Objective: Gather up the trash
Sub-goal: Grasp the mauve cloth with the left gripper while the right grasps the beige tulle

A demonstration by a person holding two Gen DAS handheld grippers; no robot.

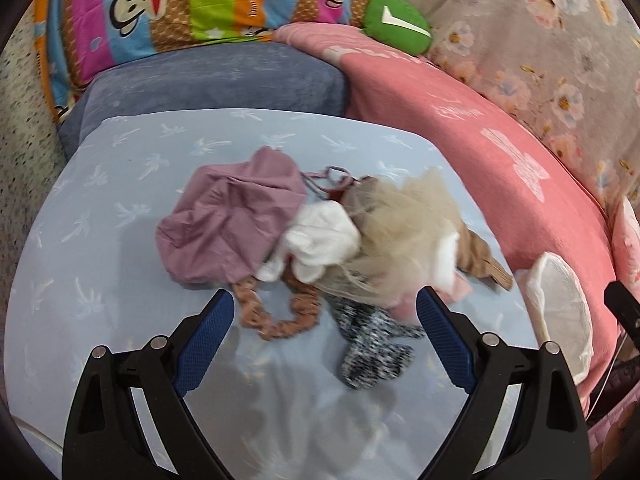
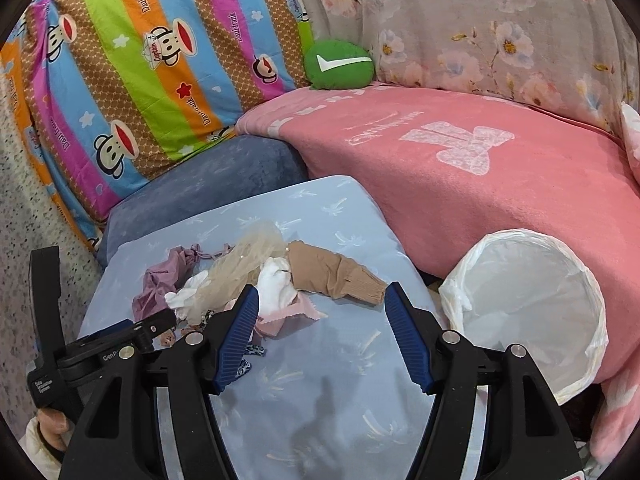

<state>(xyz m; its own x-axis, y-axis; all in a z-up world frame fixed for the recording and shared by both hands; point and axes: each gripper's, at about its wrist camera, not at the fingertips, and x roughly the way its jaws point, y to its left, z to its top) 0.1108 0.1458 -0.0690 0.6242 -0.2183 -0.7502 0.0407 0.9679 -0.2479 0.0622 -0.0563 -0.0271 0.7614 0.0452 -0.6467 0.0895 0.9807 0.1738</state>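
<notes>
I see the trash as a loose pile of soft scraps near the middle of the light-blue cushion (image 1: 120,184): a mauve cloth (image 1: 232,220) toward the cushion's left side, a white rag (image 1: 320,240) against it, a beige net (image 1: 404,232) over the rag's right side, and a tan stocking (image 2: 332,274) trailing toward the cushion's right edge. Nearer my grippers lie a brown scrunchie (image 1: 276,316), a speckled grey sock (image 1: 372,344) and a pink scrap (image 2: 280,320). They overlap and touch one another. The bin (image 2: 532,312), lined with a white bag, stands just beside the cushion's right edge, against the pink blanket (image 2: 480,200).

My left gripper (image 1: 326,308) hangs over the near side of the pile, tilted down, jaws spread wide, nothing between the pads; the scrunchie and sock show through the gap. My right gripper (image 2: 320,300) points down over the cushion's right half, jaws also apart and empty, the stocking's cuff lying just past its right finger.

The left-wrist view is blurred, so the pile's edges smear. In the right-wrist view the left gripper's body covers the pile's near left part, and my hand (image 2: 52,424) is cut off at the corner. The bin's base is hidden behind my right finger.
</notes>
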